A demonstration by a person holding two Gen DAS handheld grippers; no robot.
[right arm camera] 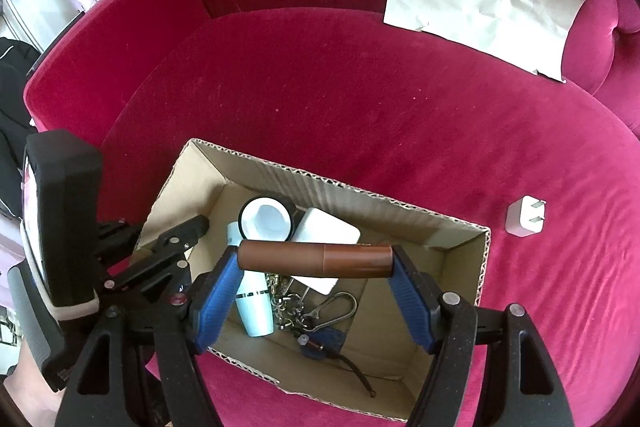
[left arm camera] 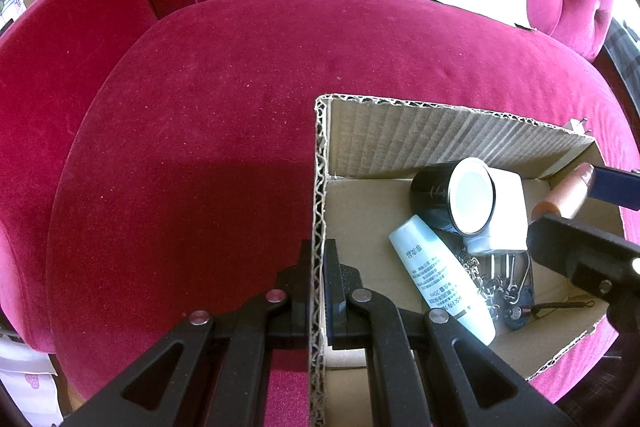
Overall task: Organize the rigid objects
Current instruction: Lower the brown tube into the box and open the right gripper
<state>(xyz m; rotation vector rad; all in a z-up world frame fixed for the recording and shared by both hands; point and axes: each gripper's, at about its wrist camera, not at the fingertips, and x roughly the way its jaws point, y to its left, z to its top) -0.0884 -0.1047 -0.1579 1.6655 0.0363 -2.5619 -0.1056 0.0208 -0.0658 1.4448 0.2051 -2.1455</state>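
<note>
Crimson velvet sofa cushion (right arm camera: 360, 115) carries our cardboard box (right arm camera: 460, 231) near its front edge. We pinch our left gripper (left arm camera: 318, 267) together on the box's left wall, tilted steeply down. Our right gripper (right arm camera: 316, 263), also angled down, clamps a brown cylinder (right arm camera: 316, 259) lengthwise between its blue pads (right arm camera: 216, 291), apparently just above the box. A white charger plug (right arm camera: 524, 217) lies beyond the box's right edge.

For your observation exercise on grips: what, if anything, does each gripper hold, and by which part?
The right gripper holds a brown cylinder by its two ends, above the cardboard box. The left gripper is clamped on the box's side wall.
</note>
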